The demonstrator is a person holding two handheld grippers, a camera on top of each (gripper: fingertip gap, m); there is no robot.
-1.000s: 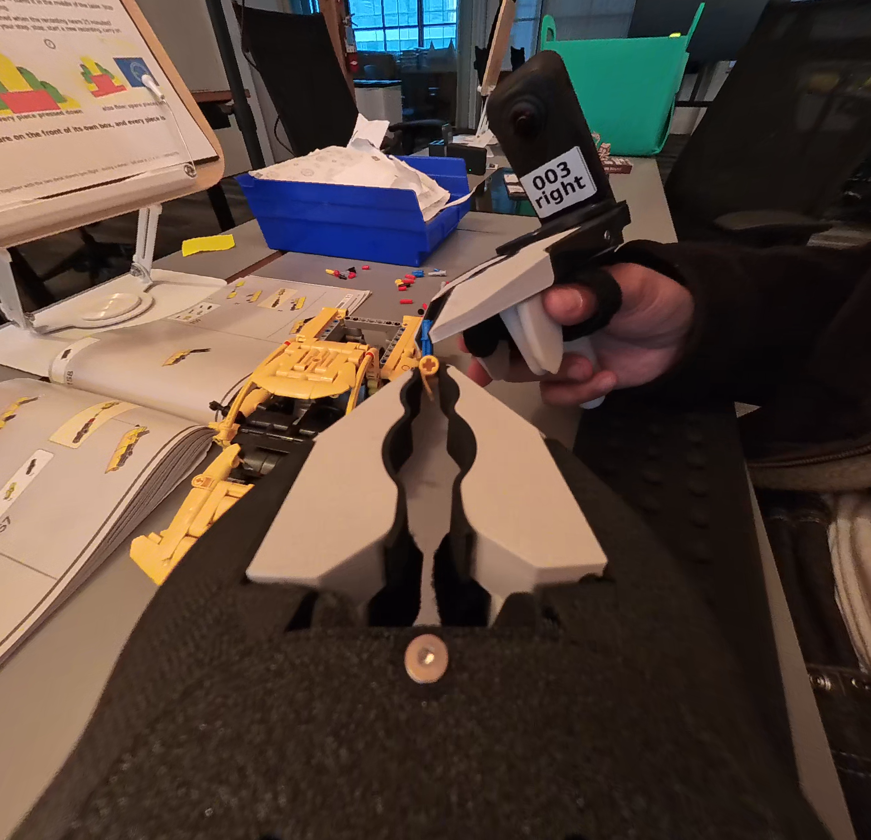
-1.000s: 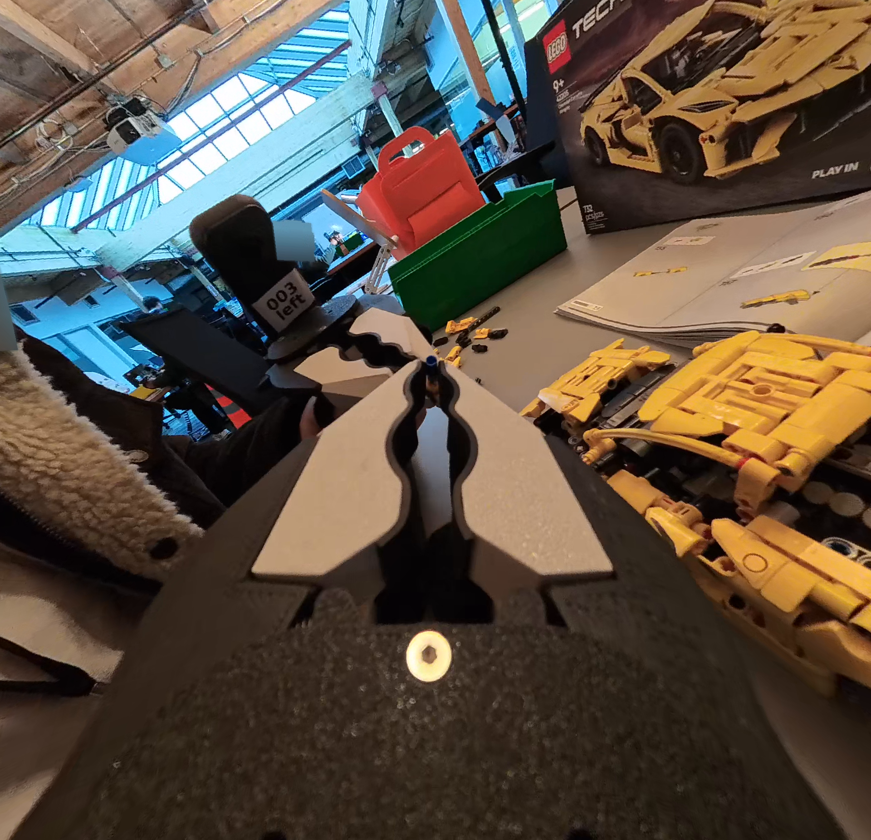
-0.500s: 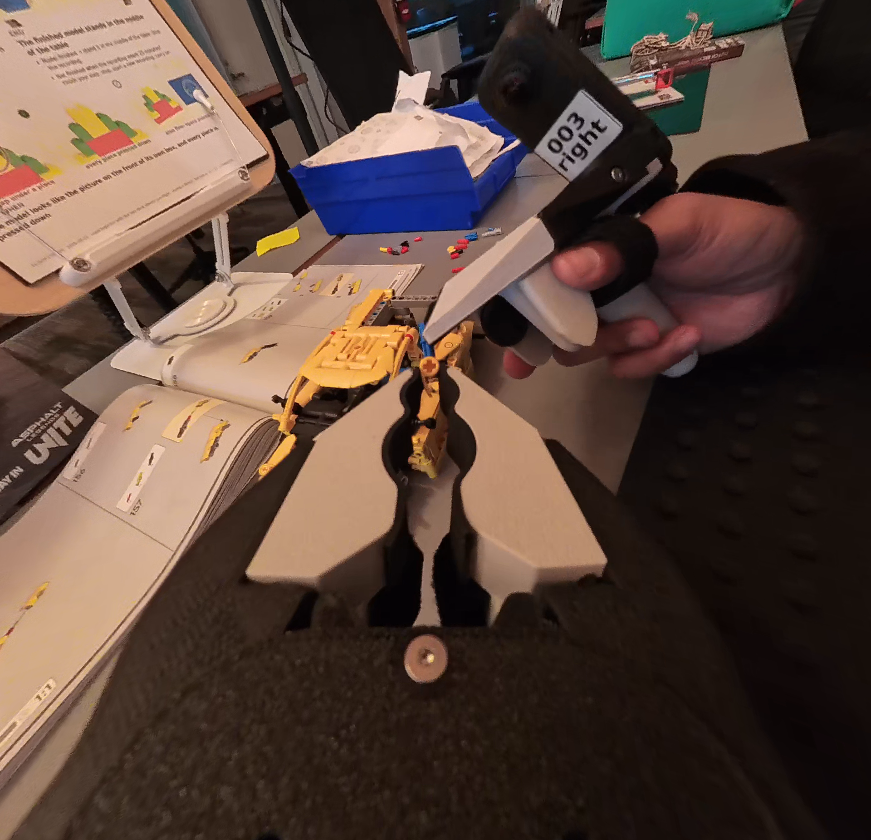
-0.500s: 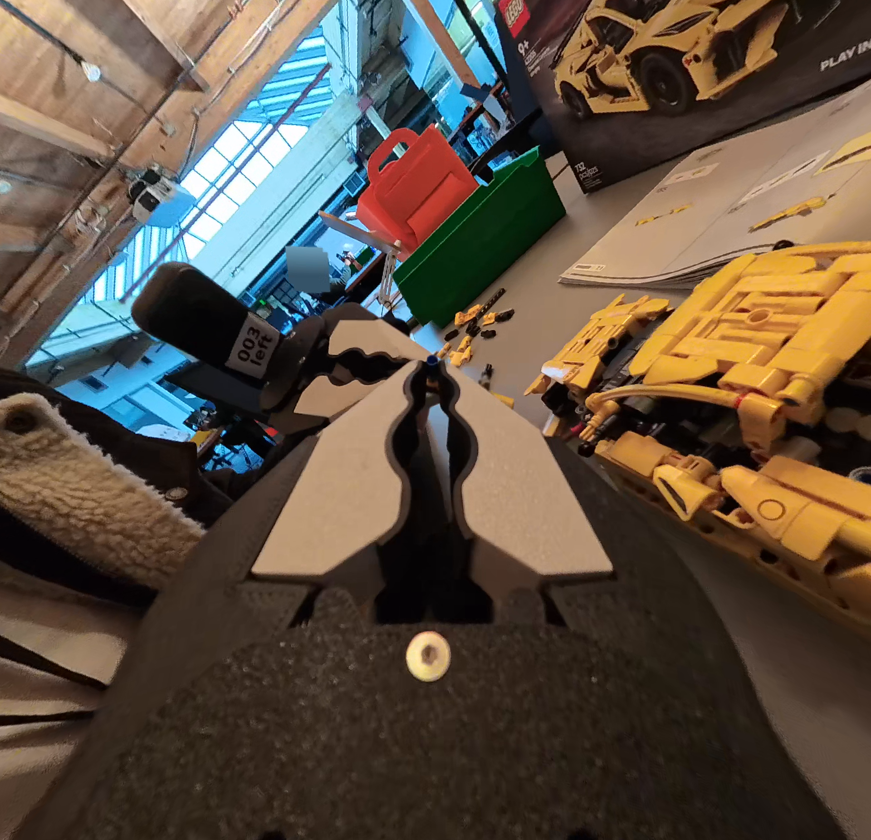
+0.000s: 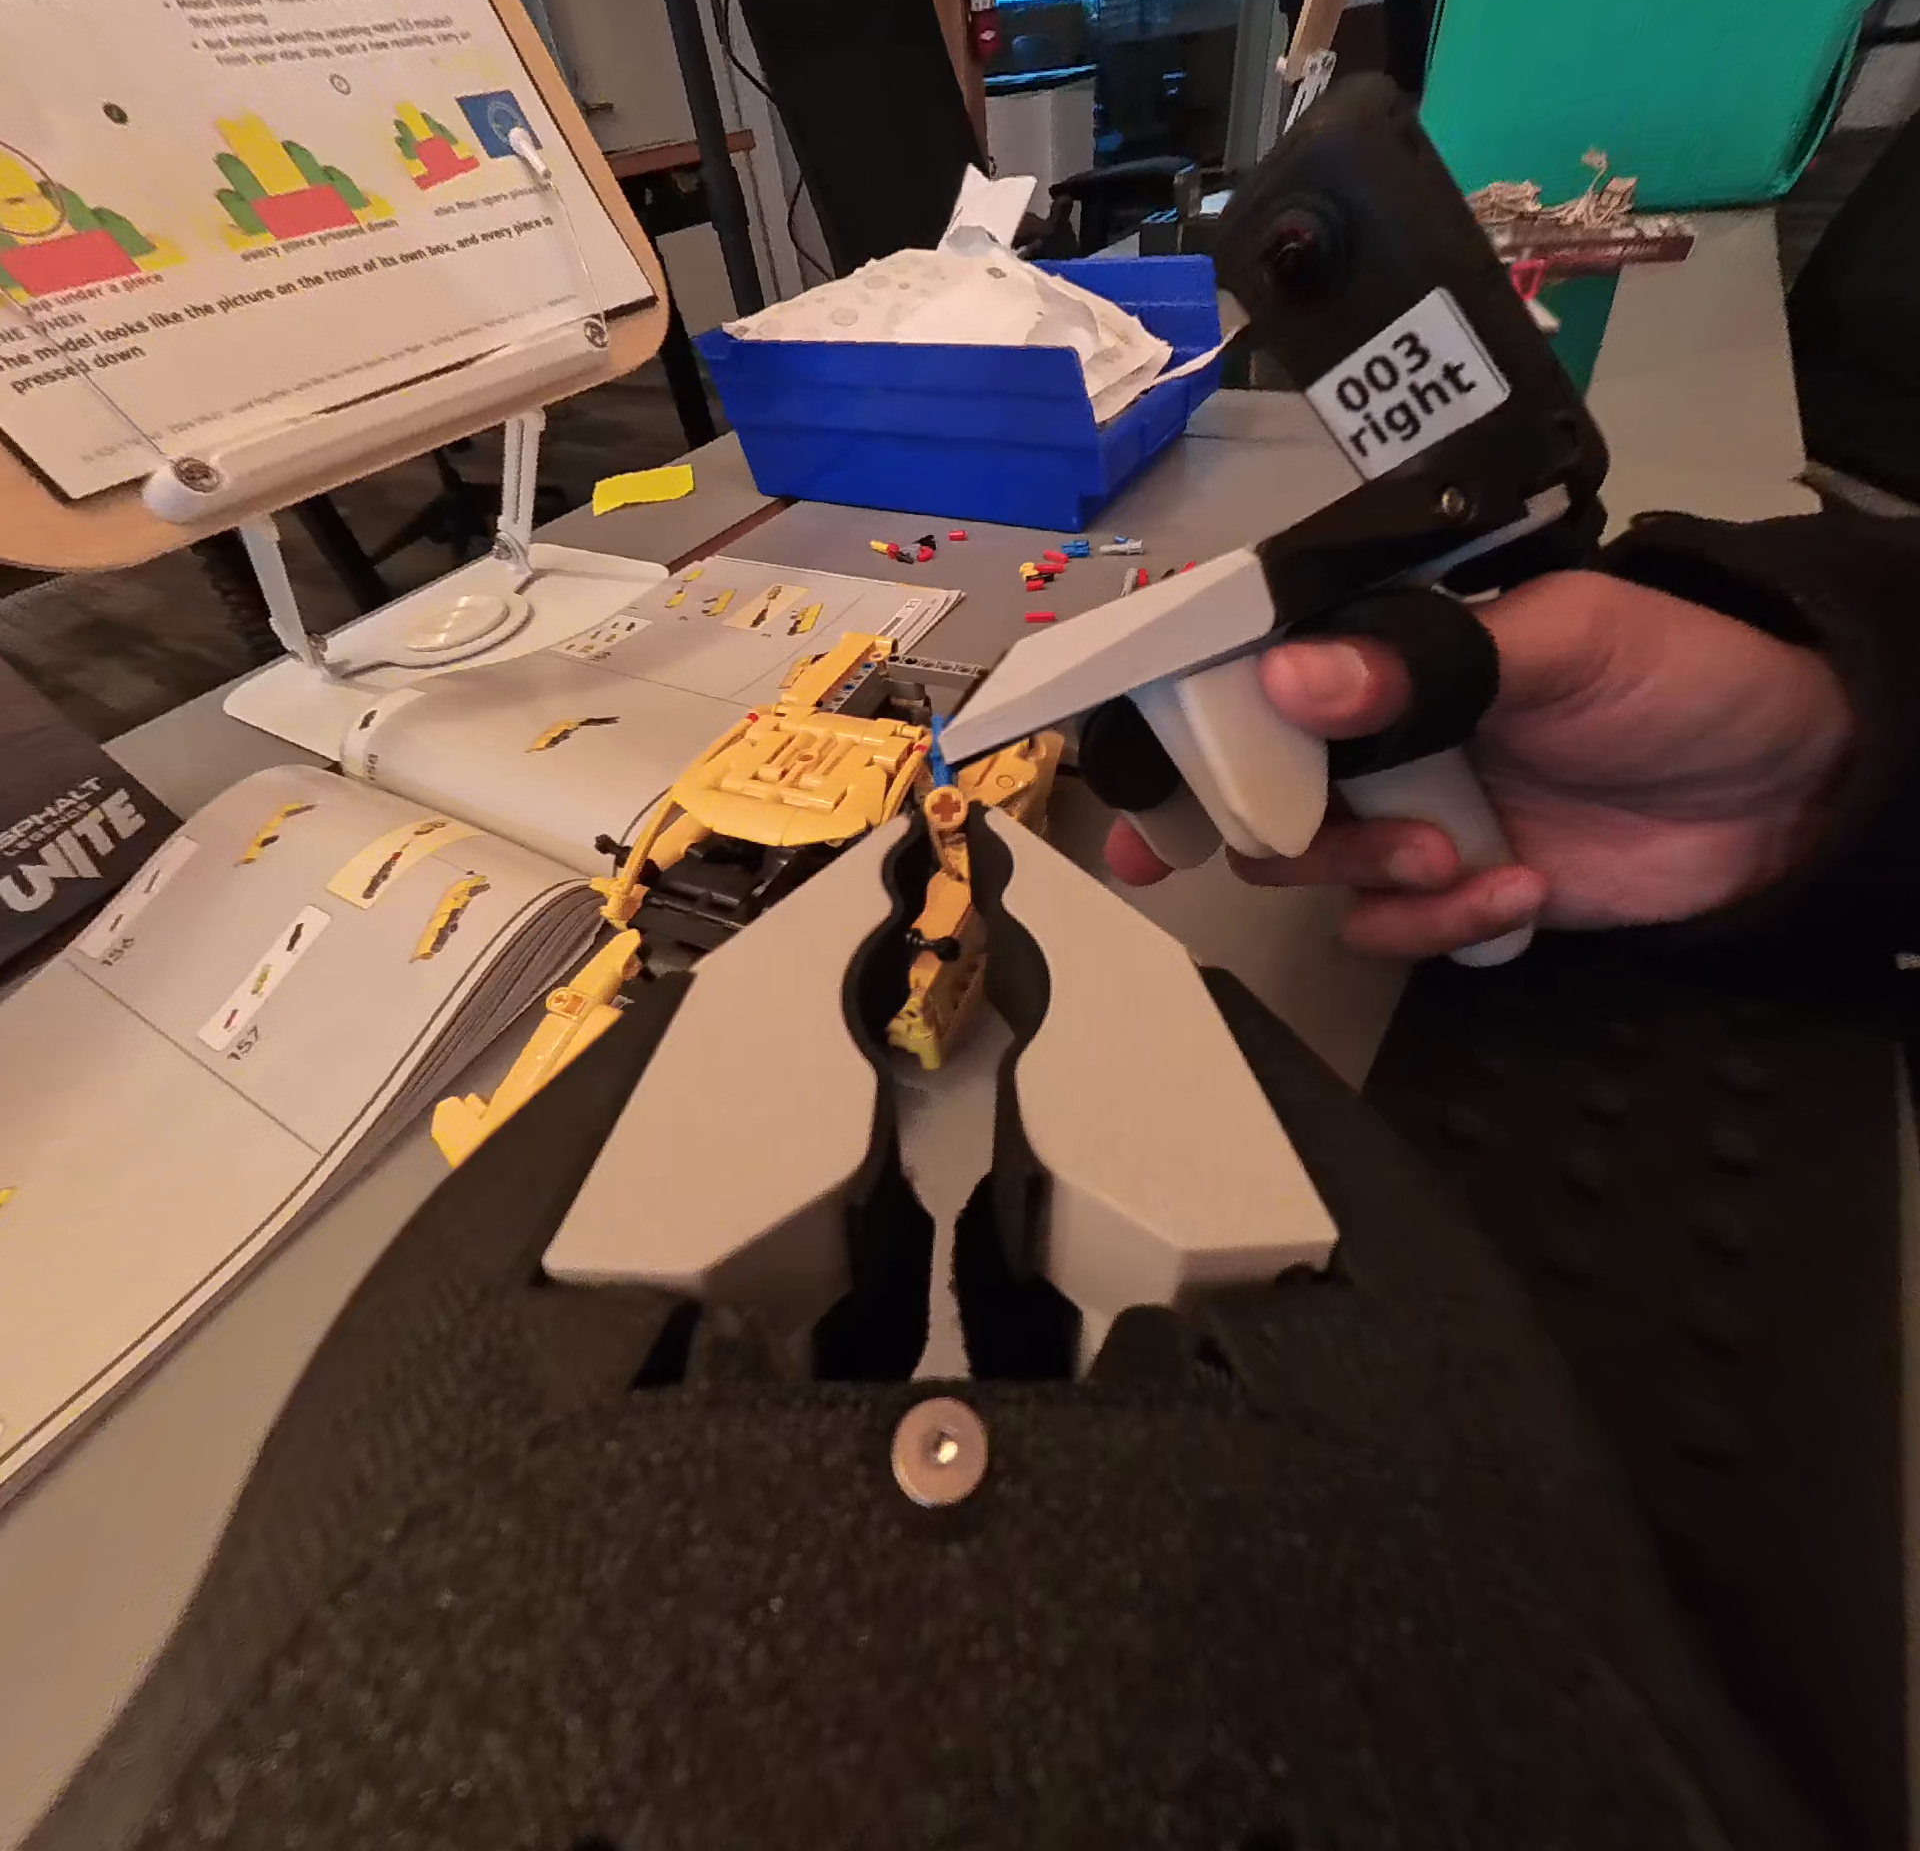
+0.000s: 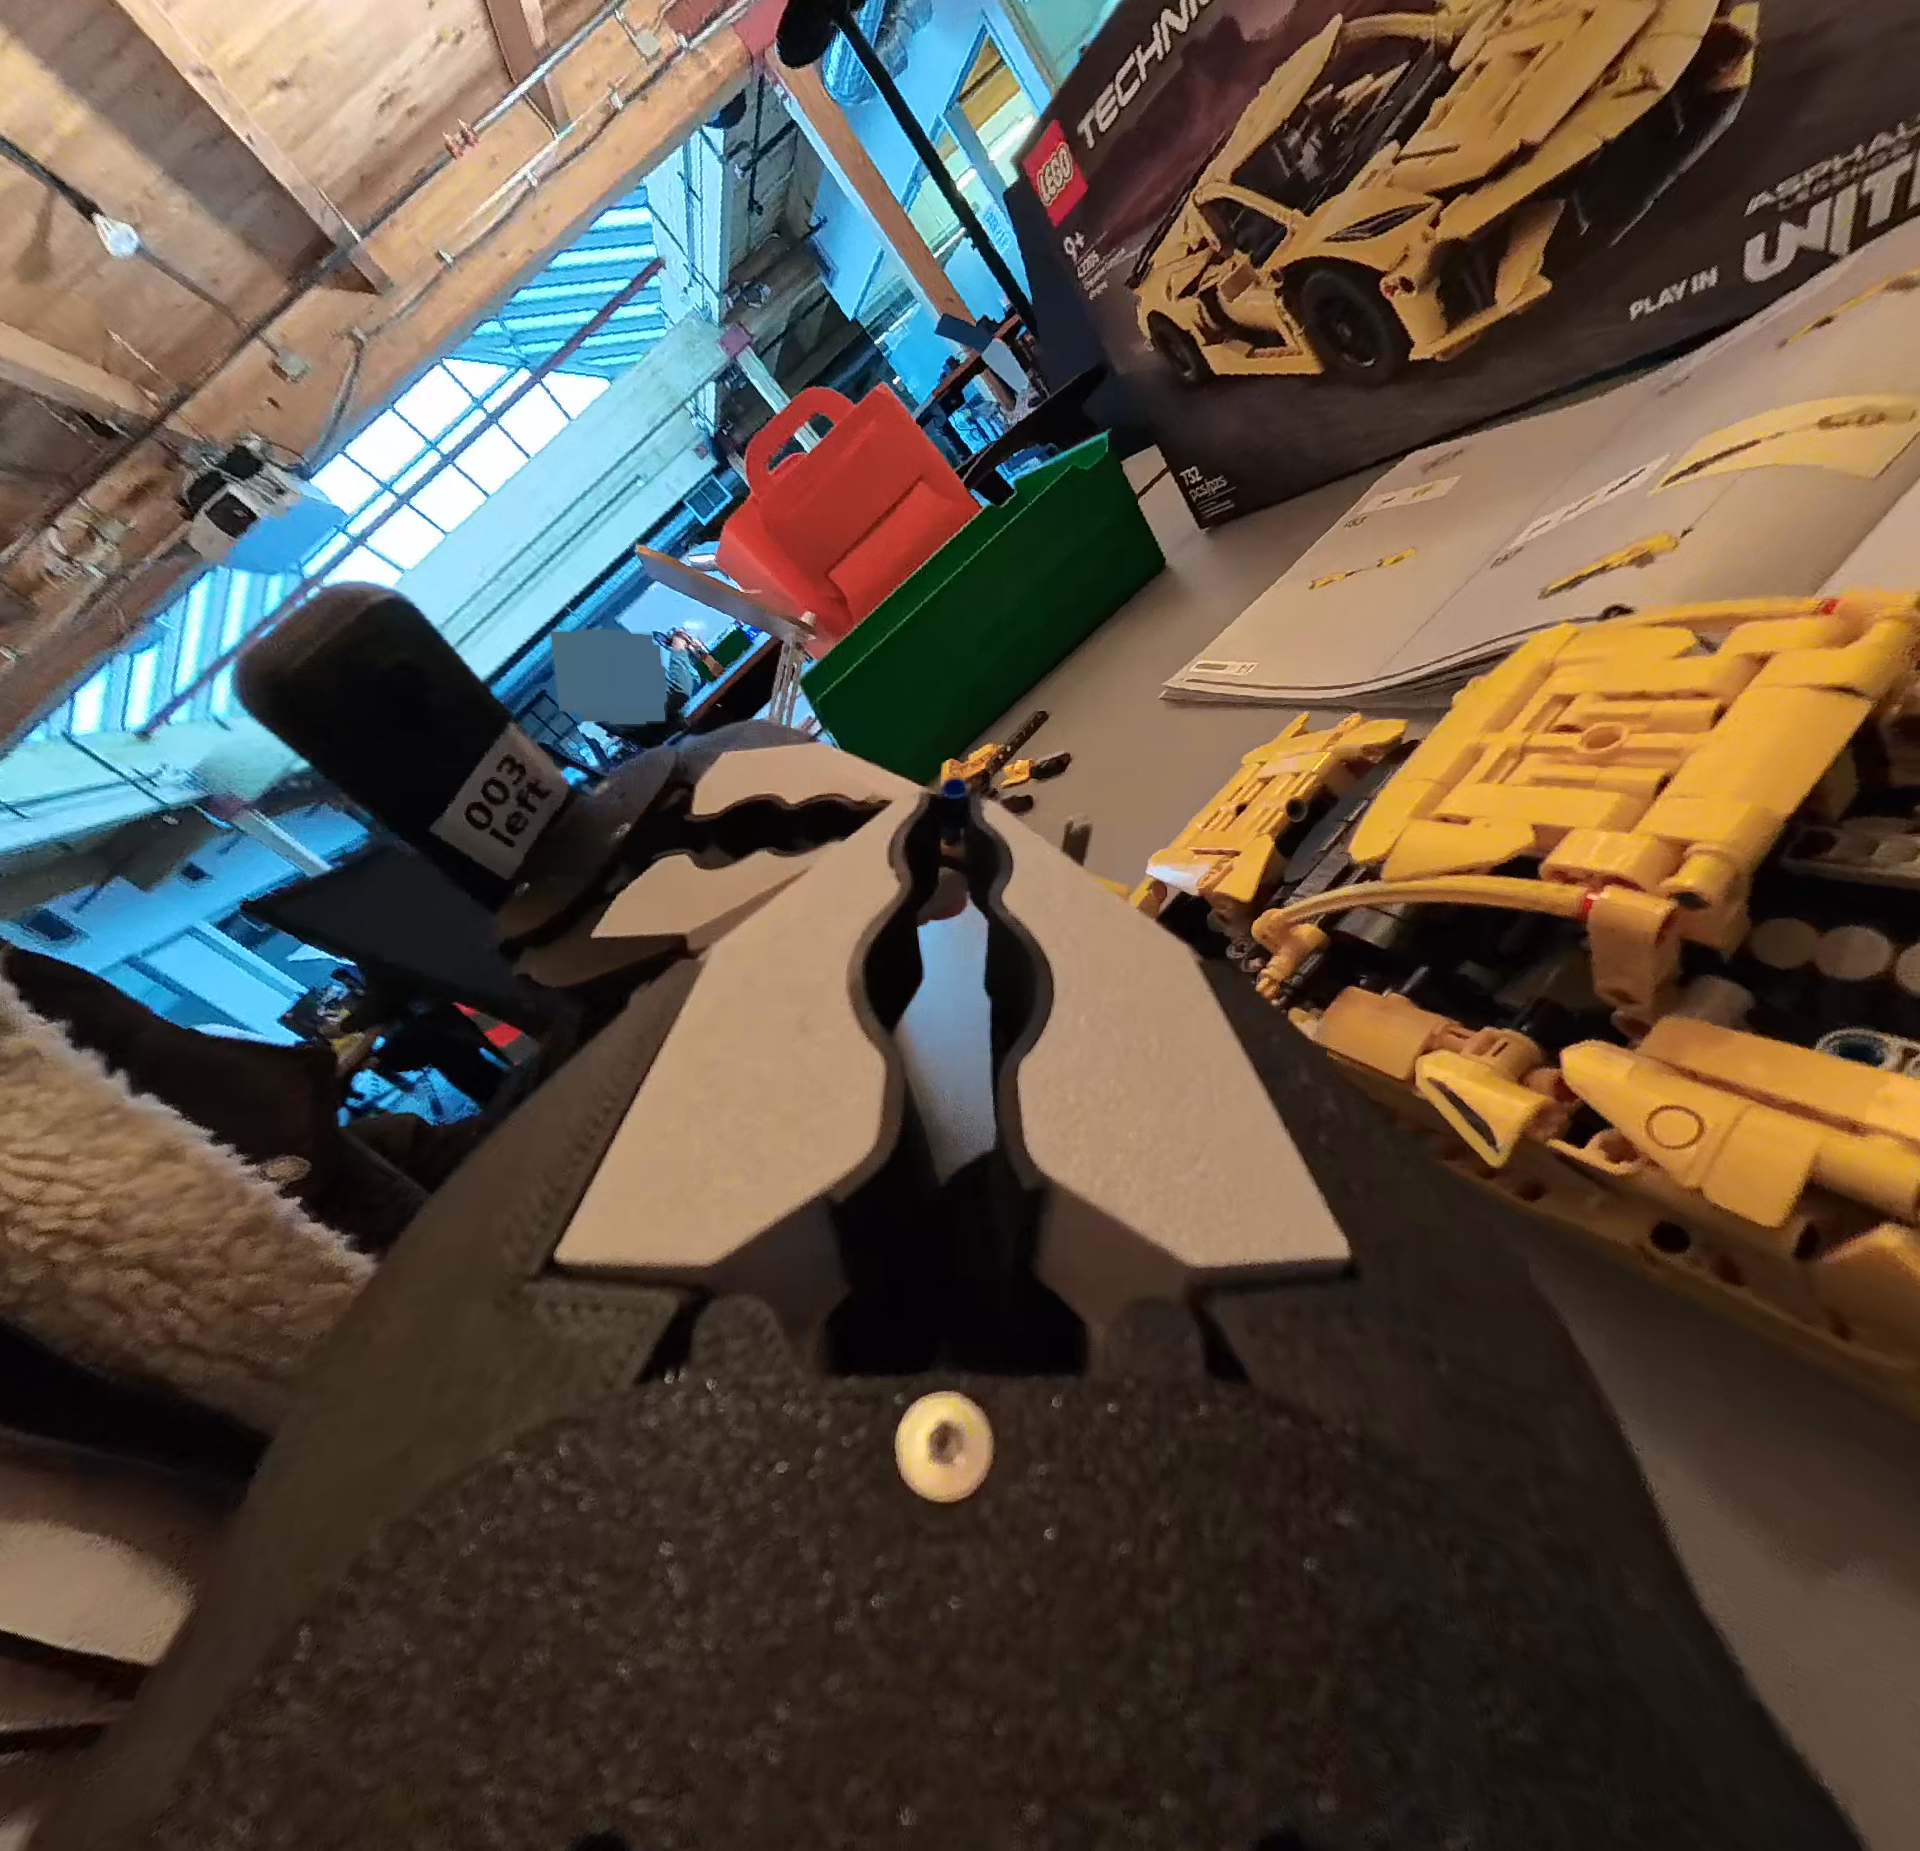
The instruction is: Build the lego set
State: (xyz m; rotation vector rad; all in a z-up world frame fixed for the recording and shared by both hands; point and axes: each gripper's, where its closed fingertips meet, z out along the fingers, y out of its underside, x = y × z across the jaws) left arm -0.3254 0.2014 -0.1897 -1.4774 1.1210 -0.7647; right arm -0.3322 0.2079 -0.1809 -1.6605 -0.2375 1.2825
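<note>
Yellow plastic dominates the left wrist view: at centre left the part-built yellow and black brick car [image 5: 800,814] sits on the grey table [image 5: 1195,492], just right of the open instruction booklet [image 5: 260,970], with loose small pieces [image 5: 1039,565] scattered farther back, before the blue bin [image 5: 956,419]. At frame centre the left gripper [image 5: 948,814] is closed on a small yellow sub-assembly with a cross-shaped axle hole at its tip [image 5: 945,897], which hangs between the grey fingers and pokes out past them. Just right of that, the right gripper [image 5: 940,752] comes in from the upper right, its tips pinched on a short blue pin [image 5: 938,745] whose free end sits right at the cross hole; whether it has entered I cannot tell. In the right wrist view the same blue pin [image 6: 951,793] shows as a dot between the nearly shut tips of the right gripper [image 6: 951,819], with the left gripper [image 6: 790,835] at centre left and the car [image 6: 1610,866] on the right. The step in hand looks like seating the pin in the sub-assembly. To do it well, line the pin's axis with the hole before pushing, keep the left grip firm so the piece does not swivel, and press straight along the pin in a slow, short stroke; a skewed push could snap the pin out of the narrow tips. Release only once it is seated.
</note>
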